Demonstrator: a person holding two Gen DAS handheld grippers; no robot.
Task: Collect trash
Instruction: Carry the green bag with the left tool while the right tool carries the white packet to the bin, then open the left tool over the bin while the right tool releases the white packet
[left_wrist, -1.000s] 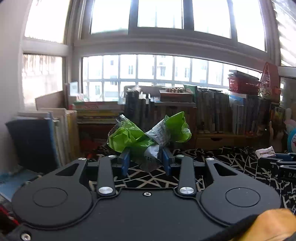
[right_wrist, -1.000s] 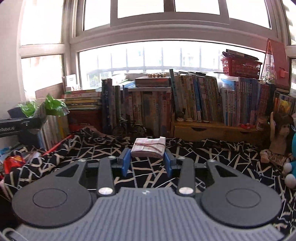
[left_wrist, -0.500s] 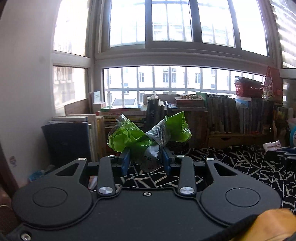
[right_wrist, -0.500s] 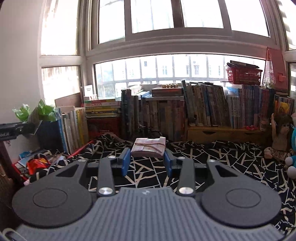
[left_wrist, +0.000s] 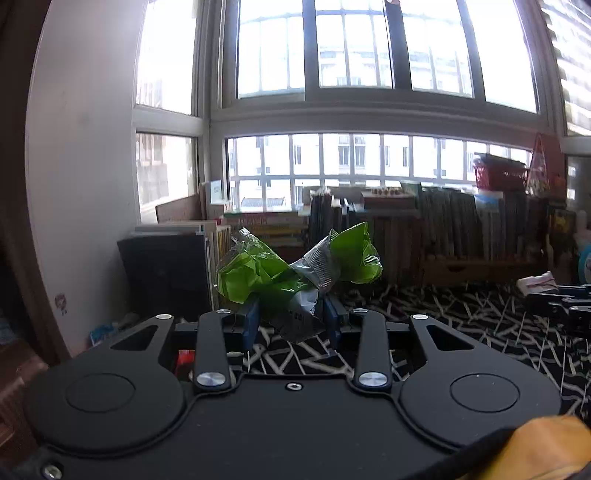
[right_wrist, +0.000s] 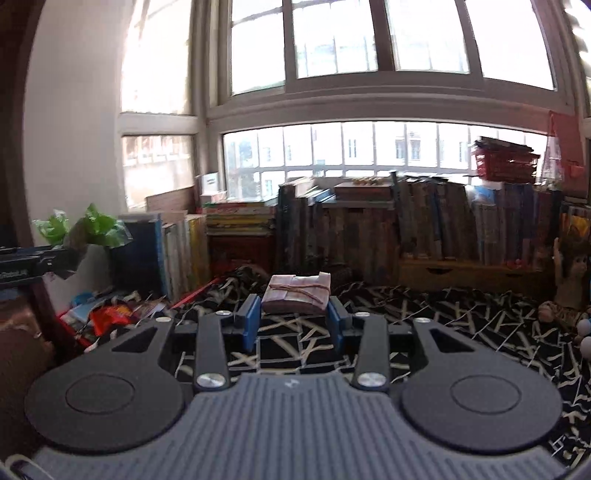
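Two hand-held grippers in view, each loaded. Left hand-held gripper (left_wrist: 291, 319) pinches a crumpled green wrapper (left_wrist: 295, 275) at its twisted silver waist; green lobes flare out at 10 and 2 o'clock above the blue pads (left_wrist: 251, 321). Right hand-held gripper (right_wrist: 293, 319) pinches a small folded paper bundle (right_wrist: 297, 293) tied with string, pads against its two sides, bundle level and clear of the black-and-white patterned cloth (right_wrist: 461, 325) below. Judgement: wrapper is very light, soft, slick film, likely to spring open or slide if the pinch loosens, so the bunched middle is the right hold. Bundle looks light and slightly stiff; hold across the flanks, not by the string. From the right wrist view, a heap of colourful packets (right_wrist: 107, 314) lies at 9 o'clock, low beside the books (right_wrist: 177, 251); whether it is a bin, cannot tell.
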